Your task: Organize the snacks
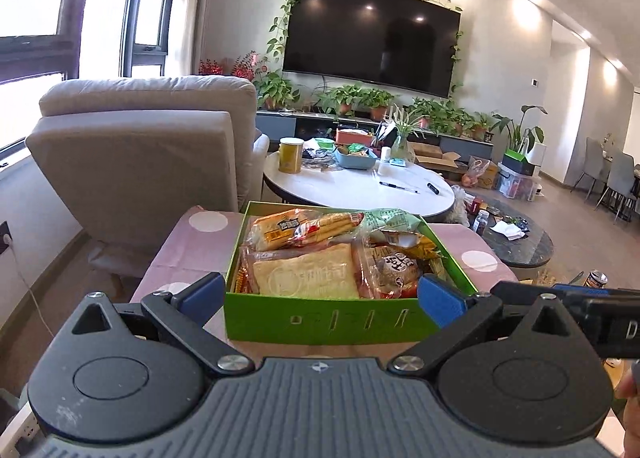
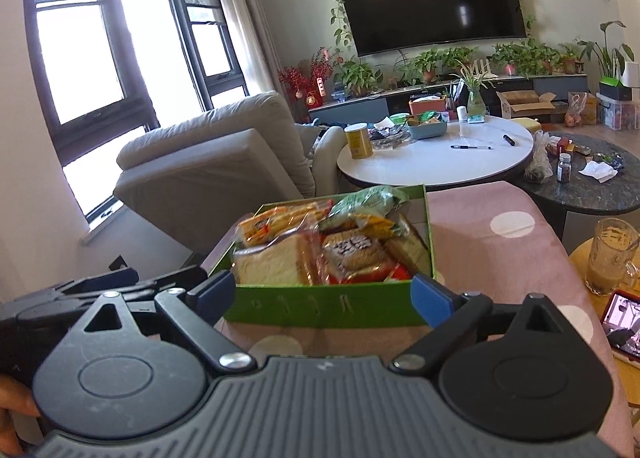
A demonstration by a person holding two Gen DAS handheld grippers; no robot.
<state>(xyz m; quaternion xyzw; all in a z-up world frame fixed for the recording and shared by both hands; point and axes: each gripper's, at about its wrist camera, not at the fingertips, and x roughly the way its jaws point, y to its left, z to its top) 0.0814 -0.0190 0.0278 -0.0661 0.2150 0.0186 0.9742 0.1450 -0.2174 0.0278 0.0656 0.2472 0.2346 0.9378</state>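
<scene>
A green box (image 1: 320,318) full of snack packets stands on a pink dotted tablecloth (image 1: 192,246). It holds a pack of sliced bread (image 1: 308,278), an orange biscuit pack (image 1: 280,232) and a pale green bag (image 1: 392,220). My left gripper (image 1: 322,294) is open and empty, fingers on either side of the box's near wall, apart from it. My right gripper (image 2: 324,292) is open and empty in the same stance before the box (image 2: 324,308). The bread (image 2: 272,268) and the green bag (image 2: 368,200) show there too. Each gripper appears at the edge of the other's view.
A beige armchair (image 1: 140,162) stands behind the table on the left. A white round table (image 1: 360,186) holds a yellow can (image 1: 290,155), a blue basket and pens. A dark low table (image 2: 592,178) lies right. A glass mug (image 2: 610,262) and a phone (image 2: 624,324) sit on a wooden table.
</scene>
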